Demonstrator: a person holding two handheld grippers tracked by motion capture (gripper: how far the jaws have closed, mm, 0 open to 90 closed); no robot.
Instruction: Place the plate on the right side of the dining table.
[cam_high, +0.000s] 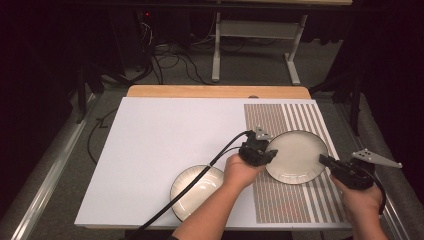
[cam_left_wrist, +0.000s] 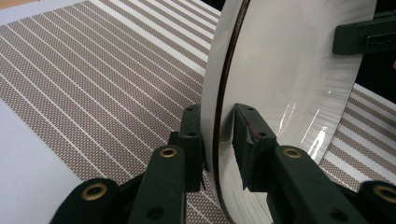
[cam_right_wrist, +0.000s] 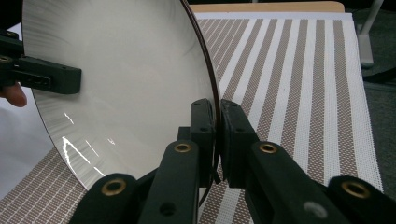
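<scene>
A white plate with a dark rim (cam_high: 297, 155) is over the striped placemat (cam_high: 280, 200); I cannot tell whether it rests on it. My right gripper (cam_high: 322, 160) is shut on its right rim, and in the right gripper view (cam_right_wrist: 217, 105) both jaws pinch the plate's (cam_right_wrist: 121, 60) edge. My left gripper (cam_high: 267, 152) is at the plate's left rim. In the left gripper view (cam_left_wrist: 217, 116) its jaws straddle the plate's (cam_left_wrist: 289, 70) rim; one touches the underside, the other stands a little off the inner face. A second plate (cam_high: 197, 192) lies on the white table (cam_high: 165, 135).
The placemat (cam_left_wrist: 93, 70) covers the table's right part, with bare mat around the held plate. A wooden board edge (cam_high: 220, 91) runs along the table's far side. Cables trail from the left gripper over the second plate towards the near edge.
</scene>
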